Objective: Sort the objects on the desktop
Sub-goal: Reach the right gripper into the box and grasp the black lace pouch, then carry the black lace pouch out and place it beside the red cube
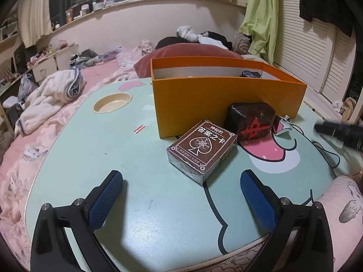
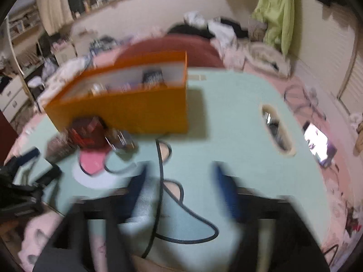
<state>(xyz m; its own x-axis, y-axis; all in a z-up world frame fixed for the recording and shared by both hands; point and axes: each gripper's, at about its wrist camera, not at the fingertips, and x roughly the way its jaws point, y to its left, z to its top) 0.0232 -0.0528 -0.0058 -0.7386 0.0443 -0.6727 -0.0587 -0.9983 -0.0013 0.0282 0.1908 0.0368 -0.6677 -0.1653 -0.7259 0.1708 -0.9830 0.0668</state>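
We judge the step in hand as picking up the card box (image 1: 202,150) with the left hand-held gripper (image 1: 181,182), which hovers with jaws spread wide and empty, just short of the box. The box lies flat on the surface (image 1: 113,149), turned at an angle to the fingers, so we should rotate to meet its long sides squarely, then go forward before closing. Drop target is likely the orange box (image 1: 226,99), right behind, open top, some items already inside.

In the way: the dark red pouch (image 1: 251,122) touches or nearly touches the card box's far corner and leans by the orange wall; a push could shove it. Keyring bits (image 1: 286,119) sit just beside the pouch.

The right hand-held gripper (image 2: 179,195) is blurred, jaws apart, holding nothing, over a black cable (image 2: 161,181) that loops across the surface. A white wad (image 2: 145,204) lies by its left finger. Cup recess (image 1: 112,102) is well apart.
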